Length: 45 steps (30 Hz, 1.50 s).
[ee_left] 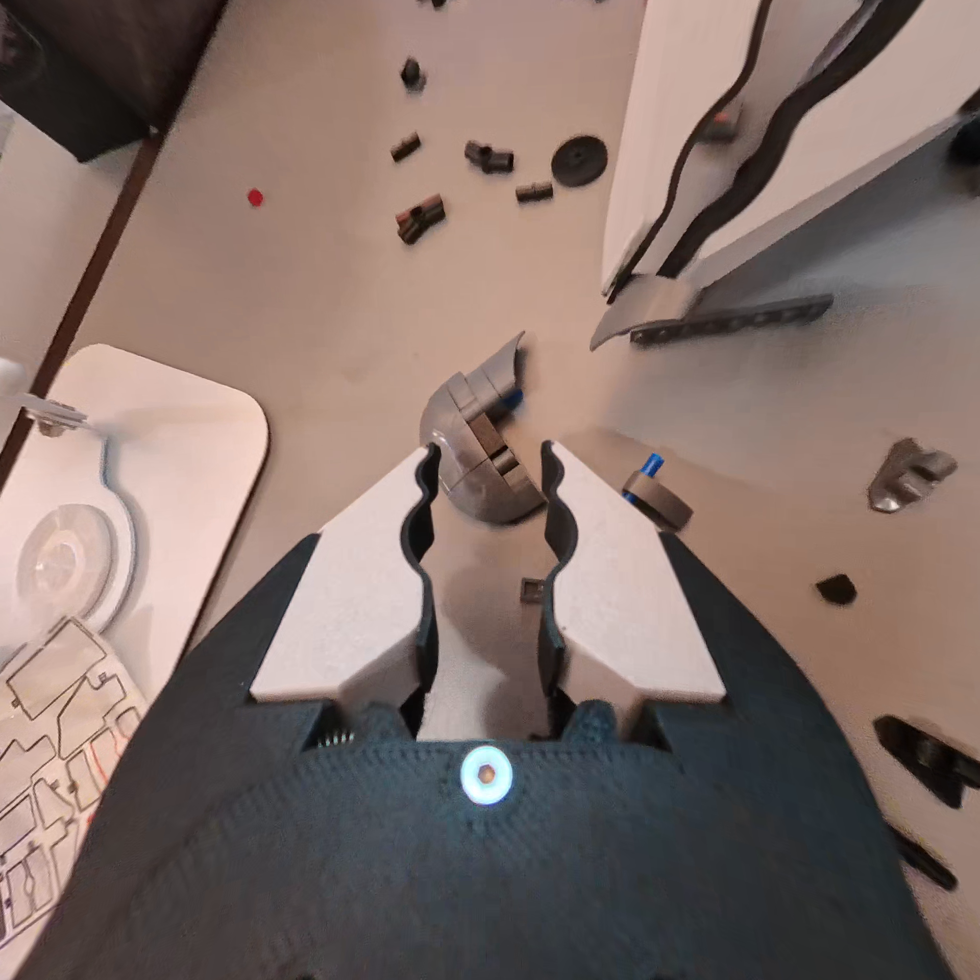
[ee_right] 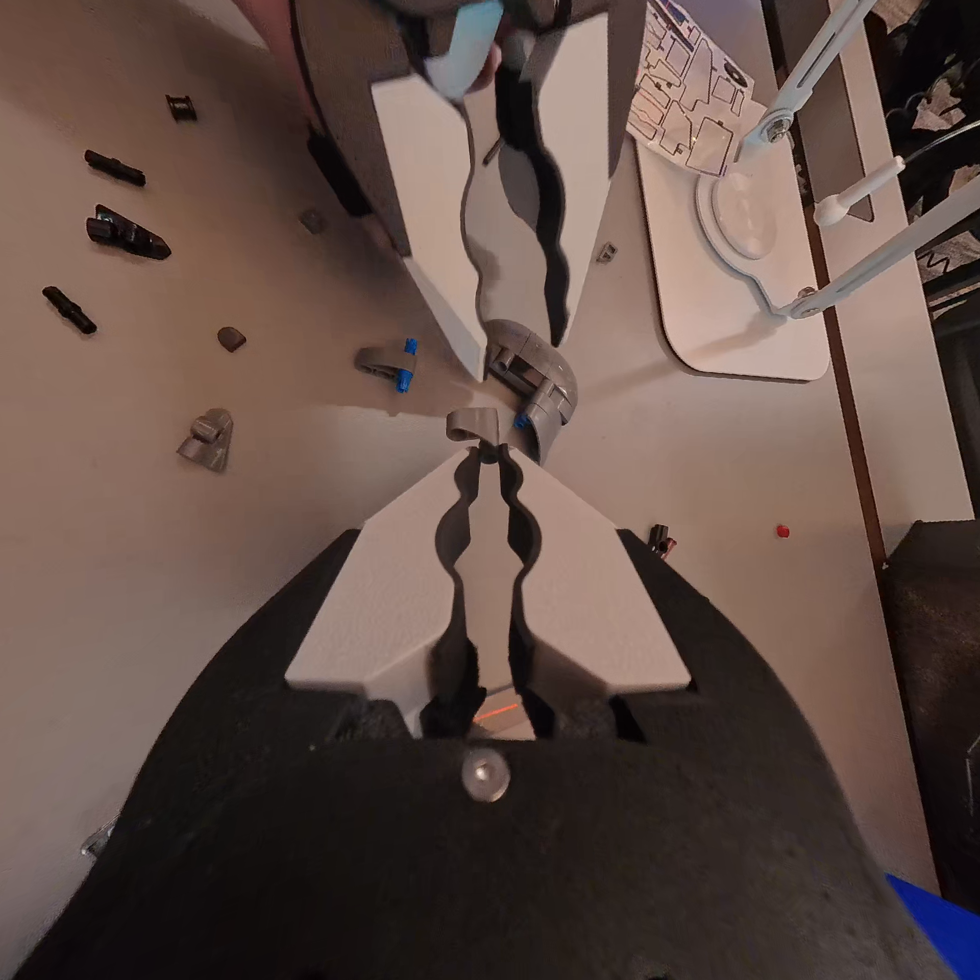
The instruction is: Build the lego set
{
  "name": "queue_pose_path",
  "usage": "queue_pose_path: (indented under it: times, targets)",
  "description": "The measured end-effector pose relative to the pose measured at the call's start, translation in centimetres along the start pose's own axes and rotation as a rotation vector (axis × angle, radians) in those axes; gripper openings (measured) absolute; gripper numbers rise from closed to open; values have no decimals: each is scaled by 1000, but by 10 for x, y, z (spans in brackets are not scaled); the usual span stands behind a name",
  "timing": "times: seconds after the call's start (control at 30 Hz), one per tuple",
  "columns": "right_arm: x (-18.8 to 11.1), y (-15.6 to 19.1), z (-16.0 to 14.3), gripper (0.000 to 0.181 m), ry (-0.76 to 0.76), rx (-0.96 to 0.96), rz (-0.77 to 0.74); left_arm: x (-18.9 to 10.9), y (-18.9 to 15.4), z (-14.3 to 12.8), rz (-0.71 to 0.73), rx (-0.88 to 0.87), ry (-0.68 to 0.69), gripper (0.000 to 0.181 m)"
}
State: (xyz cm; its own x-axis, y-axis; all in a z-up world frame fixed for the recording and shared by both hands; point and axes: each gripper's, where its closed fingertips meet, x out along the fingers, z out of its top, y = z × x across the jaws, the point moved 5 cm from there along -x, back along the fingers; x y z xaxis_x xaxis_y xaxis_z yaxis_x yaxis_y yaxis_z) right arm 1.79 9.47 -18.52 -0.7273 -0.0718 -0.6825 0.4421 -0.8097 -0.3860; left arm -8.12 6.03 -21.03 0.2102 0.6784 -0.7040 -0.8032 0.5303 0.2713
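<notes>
Left gripper point(ee_left: 490, 451) of mine hangs spread around the grey curved lego assembly point(ee_left: 480, 451) on the beige table point(ee_left: 318, 297); my right gripper point(ee_right: 487, 451) pinches a small grey connector point(ee_right: 473, 423) just beside that assembly.

A white rounded-corner lamp base point(ee_left: 175, 424) sits on the beige table point(ee_left: 297, 297) near its dark-edged side; a clear round disc point(ee_left: 66, 551) rests on the base; white jointed lamp arms point(ee_right: 869, 249) rise above it; a dark box point(ee_left: 101, 69) stands beyond the edge.
</notes>
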Motion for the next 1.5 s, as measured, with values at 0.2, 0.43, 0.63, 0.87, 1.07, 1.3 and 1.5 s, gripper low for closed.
queue_pose_path:
  times: [0.2, 0.43, 0.63, 0.87, 1.07, 1.3, 1.5]
  targets:
    - [0, 0, 0, 5, 2, -1, 2, 4, 5, -4, -2, -29, 4, 23]
    - [-1, 2, -1, 5, 12, -1, 13, 2, 14, -8, -78, -146, -42, 20]
    - [0, 4, -1, 5, 19, -3, 26, -1, 26, -14, -168, -298, -102, 19]
    - [1, 5, -1, 5, 22, -4, 31, -2, 34, -17, -254, -428, -151, 19]
    - [2, 6, -2, 5, 25, -6, 38, -2, 38, -18, -269, -462, -161, 18]
    - [3, 7, -2, 5, 25, -6, 41, -3, 39, -18, -270, -463, -162, 18]
    - [4, 9, -2, 5, 29, -10, 56, -3, 35, -17, -272, -415, -160, 17]
